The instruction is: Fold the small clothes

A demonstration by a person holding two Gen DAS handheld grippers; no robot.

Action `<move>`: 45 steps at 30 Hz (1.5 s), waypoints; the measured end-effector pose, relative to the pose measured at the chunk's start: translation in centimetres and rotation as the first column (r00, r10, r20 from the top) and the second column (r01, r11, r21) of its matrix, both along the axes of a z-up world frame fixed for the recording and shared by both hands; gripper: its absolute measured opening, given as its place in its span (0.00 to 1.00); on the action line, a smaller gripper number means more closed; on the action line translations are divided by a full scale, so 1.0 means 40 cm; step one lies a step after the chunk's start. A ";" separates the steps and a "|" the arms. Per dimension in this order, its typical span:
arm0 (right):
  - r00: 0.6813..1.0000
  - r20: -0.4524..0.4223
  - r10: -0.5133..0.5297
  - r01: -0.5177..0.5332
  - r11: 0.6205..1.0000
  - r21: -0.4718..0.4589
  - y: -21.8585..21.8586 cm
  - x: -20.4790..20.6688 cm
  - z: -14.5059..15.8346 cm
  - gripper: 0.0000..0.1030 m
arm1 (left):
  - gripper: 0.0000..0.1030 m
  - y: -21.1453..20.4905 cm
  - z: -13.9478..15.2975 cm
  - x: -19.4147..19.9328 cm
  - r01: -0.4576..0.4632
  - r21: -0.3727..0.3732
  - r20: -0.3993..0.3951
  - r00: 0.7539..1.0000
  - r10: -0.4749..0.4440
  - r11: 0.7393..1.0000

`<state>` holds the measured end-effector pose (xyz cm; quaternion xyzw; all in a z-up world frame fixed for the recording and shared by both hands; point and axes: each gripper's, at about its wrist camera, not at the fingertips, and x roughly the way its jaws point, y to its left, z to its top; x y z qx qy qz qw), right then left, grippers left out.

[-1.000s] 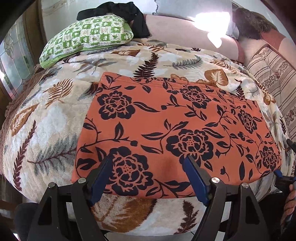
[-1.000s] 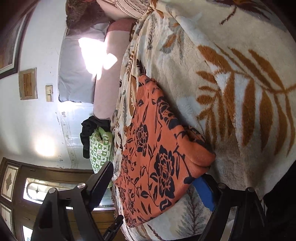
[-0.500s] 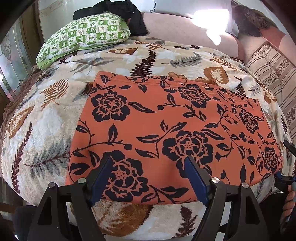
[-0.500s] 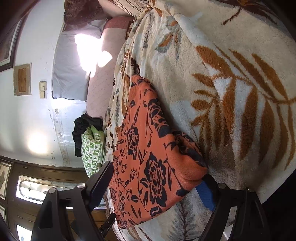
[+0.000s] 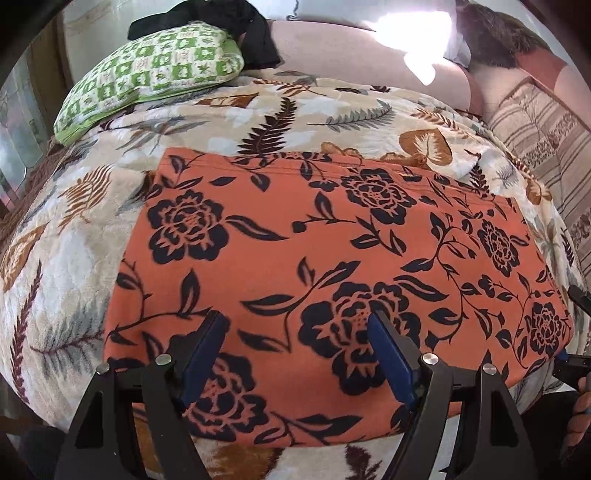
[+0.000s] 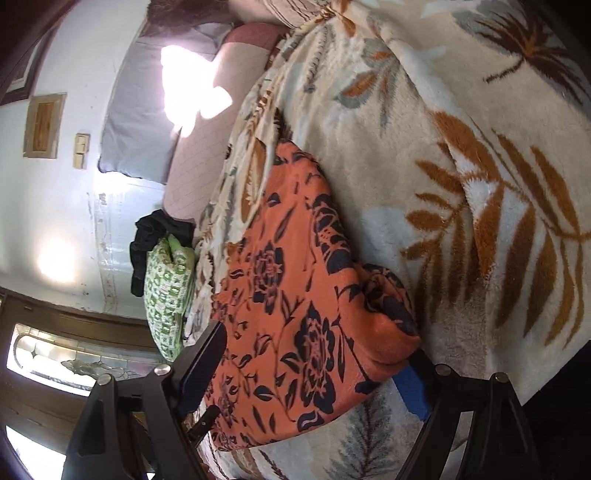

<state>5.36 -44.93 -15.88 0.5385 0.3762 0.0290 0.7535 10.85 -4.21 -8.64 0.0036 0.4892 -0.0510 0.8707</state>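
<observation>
An orange cloth with black flowers point(image 5: 314, 266) lies spread flat on the leaf-patterned blanket point(image 5: 66, 251) of a bed. My left gripper point(image 5: 295, 350) is open and hovers over the cloth's near edge, with a blue-padded finger to each side. In the right wrist view the same cloth point(image 6: 295, 295) is seen side-on. My right gripper point(image 6: 314, 365) is open at the cloth's near right corner, which bulges between the fingers; the right finger point(image 6: 413, 391) sits under the bunched corner. The right gripper also shows at the far right of the left wrist view point(image 5: 570, 363).
A green checked pillow point(image 5: 151, 74) with a black garment point(image 5: 236, 26) on it lies at the head of the bed. A pink bolster point(image 5: 351, 51) and a striped cushion point(image 5: 535, 122) lie at the back right. A wall and a door with glass point(image 6: 55, 362) stand to the left.
Both grippers have moved forward over the cloth, so it looks larger and nearer. The cloth's right corner sits deeper between my right fingers. The cloth itself lies as before.
</observation>
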 end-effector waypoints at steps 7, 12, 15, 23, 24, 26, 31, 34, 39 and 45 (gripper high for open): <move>0.999 -0.006 0.046 -0.046 0.996 -0.075 0.020 0.024 0.010 0.76 | 0.77 -0.013 0.031 -0.012 0.001 0.034 0.044 0.999 -0.002 0.999; 0.998 -0.023 0.057 -0.060 0.989 -0.133 0.044 0.036 0.024 0.71 | 0.78 -0.044 0.002 -0.010 0.050 0.042 0.025 0.998 -0.051 0.998; 0.996 -0.075 0.054 -0.062 0.992 -0.114 0.050 0.052 -0.002 0.73 | 0.80 -0.051 -0.035 -0.002 0.048 0.094 0.001 0.999 -0.049 0.994; 0.988 -0.105 0.116 -0.139 0.958 -0.249 0.073 0.087 0.018 0.16 | 0.87 -0.044 -0.068 0.011 0.066 0.125 -0.051 0.997 -0.060 0.990; 0.986 -0.112 0.121 -0.147 0.952 -0.269 0.081 0.091 0.026 0.16 | 0.89 -0.047 -0.066 0.011 0.063 0.143 0.011 0.998 -0.066 0.988; 0.986 -0.102 0.134 -0.162 0.921 -0.354 0.111 0.096 0.077 0.16 | 0.88 -0.039 -0.054 0.024 0.061 0.118 -0.026 0.998 -0.058 0.991; 0.969 0.019 0.246 -0.199 0.824 -0.531 0.256 0.113 0.274 0.15 | 0.87 0.082 0.019 0.016 -0.025 -0.058 0.005 1.000 0.025 0.998; 0.932 0.086 0.351 -0.228 0.756 -0.613 0.398 0.127 0.379 0.15 | 0.87 0.227 0.087 -0.037 -0.130 -0.159 0.076 0.987 0.143 0.979; 0.836 0.097 0.540 -0.329 0.635 -0.699 0.685 0.140 0.433 0.15 | 0.87 0.473 0.141 -0.128 -0.341 -0.214 0.158 0.912 0.377 0.915; 0.695 -0.135 0.706 -0.583 0.443 -0.681 0.996 0.193 0.216 0.15 | 0.87 0.643 0.082 -0.155 -0.465 -0.251 0.100 0.860 0.501 0.849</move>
